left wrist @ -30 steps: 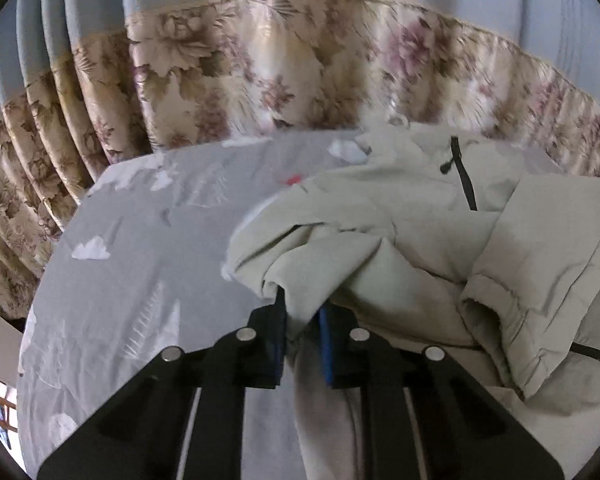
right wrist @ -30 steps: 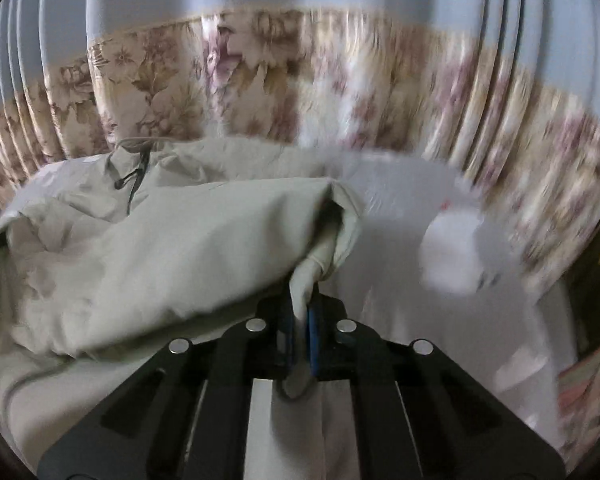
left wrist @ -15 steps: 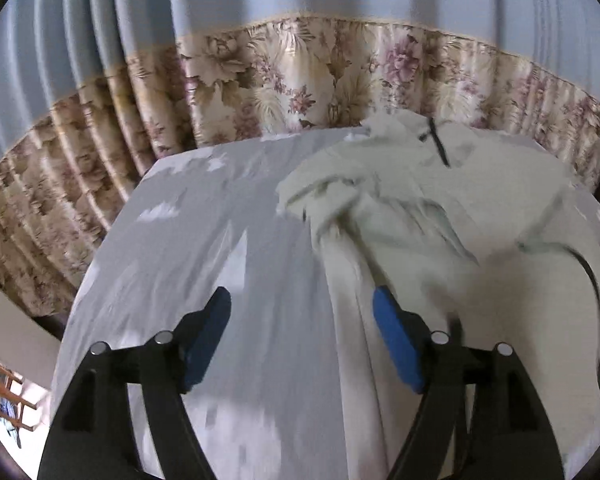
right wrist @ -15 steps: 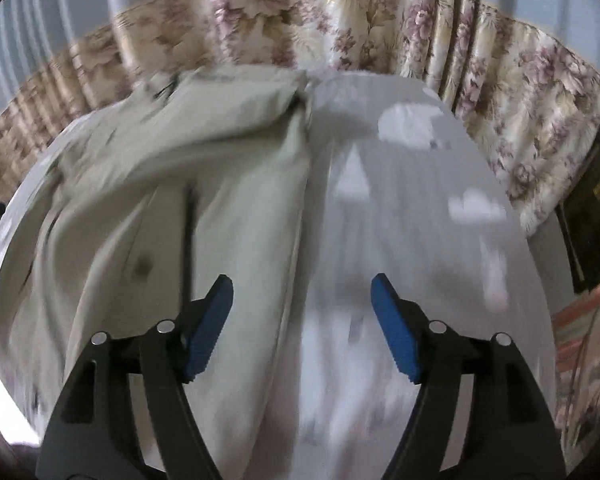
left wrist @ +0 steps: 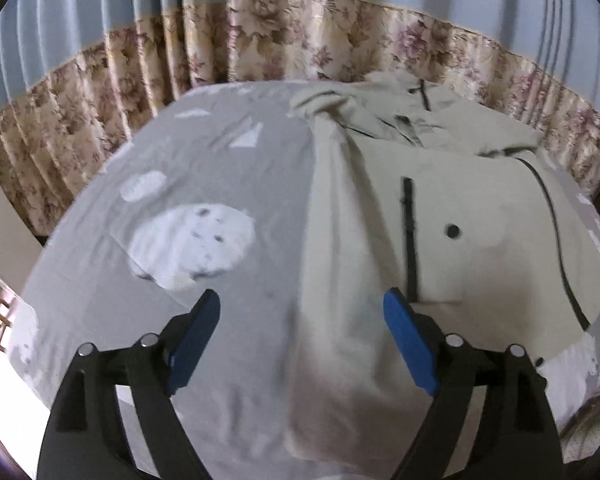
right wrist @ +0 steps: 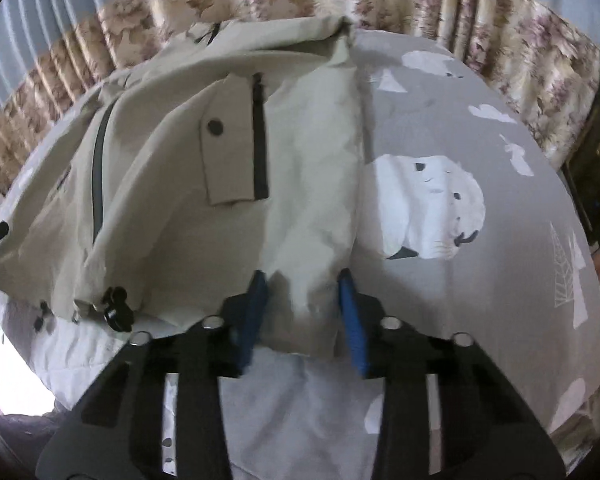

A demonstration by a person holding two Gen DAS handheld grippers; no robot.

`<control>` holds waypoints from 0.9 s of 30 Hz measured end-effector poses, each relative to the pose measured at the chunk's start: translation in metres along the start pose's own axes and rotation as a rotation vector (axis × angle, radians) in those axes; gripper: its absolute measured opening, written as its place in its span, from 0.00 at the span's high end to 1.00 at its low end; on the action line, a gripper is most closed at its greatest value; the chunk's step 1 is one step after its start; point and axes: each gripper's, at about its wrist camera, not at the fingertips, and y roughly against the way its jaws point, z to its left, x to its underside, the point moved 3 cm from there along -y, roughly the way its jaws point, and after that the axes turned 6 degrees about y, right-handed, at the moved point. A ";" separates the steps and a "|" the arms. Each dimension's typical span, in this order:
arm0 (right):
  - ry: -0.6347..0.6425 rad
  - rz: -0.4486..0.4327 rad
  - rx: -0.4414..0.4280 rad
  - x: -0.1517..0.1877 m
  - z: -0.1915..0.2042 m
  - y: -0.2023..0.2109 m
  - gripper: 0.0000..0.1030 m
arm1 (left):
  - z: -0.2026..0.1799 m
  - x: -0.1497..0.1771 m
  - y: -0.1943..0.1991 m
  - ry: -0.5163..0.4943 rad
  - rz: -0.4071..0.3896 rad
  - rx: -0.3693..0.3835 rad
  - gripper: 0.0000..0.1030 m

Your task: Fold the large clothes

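I see a blue curtain with a floral beige lower band (left wrist: 260, 40) hanging behind a bed covered by a grey sheet printed with white polar bears and clouds (left wrist: 196, 200). On that sheet lies the pale beige zip-up jacket (left wrist: 480, 208), spread flat with its front up and its collar end toward the curtain; from my left camera it fills the right half of the bed, from my right camera the left half (right wrist: 172, 168). One long beige sleeve (left wrist: 336, 272) runs down the jacket's side toward my left camera, and the other sleeve (right wrist: 320, 184) runs toward my right camera along the opposite side. Smaller details: a dark main zipper (right wrist: 97, 168), a black pocket zipper (right wrist: 260, 140) beside a flap with a round black snap (right wrist: 214, 127), and a black cord toggle (right wrist: 118, 306) at the hem.

My left tool (left wrist: 302, 336) is spread wide and grips nothing; the sleeve end lies below it between the blue pads (left wrist: 410, 344), apart from both. My right tool (right wrist: 303, 312) is also released, its blue pads (right wrist: 350, 316) standing on either side of the sleeve cuff; I cannot tell whether they brush the cloth.
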 end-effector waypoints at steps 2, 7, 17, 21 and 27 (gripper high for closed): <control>-0.001 -0.013 -0.016 -0.002 0.001 0.003 0.87 | -0.008 0.005 -0.007 -0.031 0.020 0.000 0.15; 0.001 -0.094 0.025 -0.009 -0.012 0.034 0.93 | -0.015 0.014 -0.024 -0.037 0.066 0.008 0.15; -0.008 -0.145 0.118 -0.005 -0.059 0.088 0.94 | 0.003 -0.006 -0.005 -0.061 0.049 0.037 0.92; 0.061 -0.016 0.060 0.024 -0.040 0.061 0.94 | 0.019 -0.001 -0.001 -0.038 0.057 -0.008 0.92; 0.190 0.070 -0.030 0.046 -0.031 0.054 0.93 | 0.032 0.004 0.000 -0.045 0.066 -0.023 0.87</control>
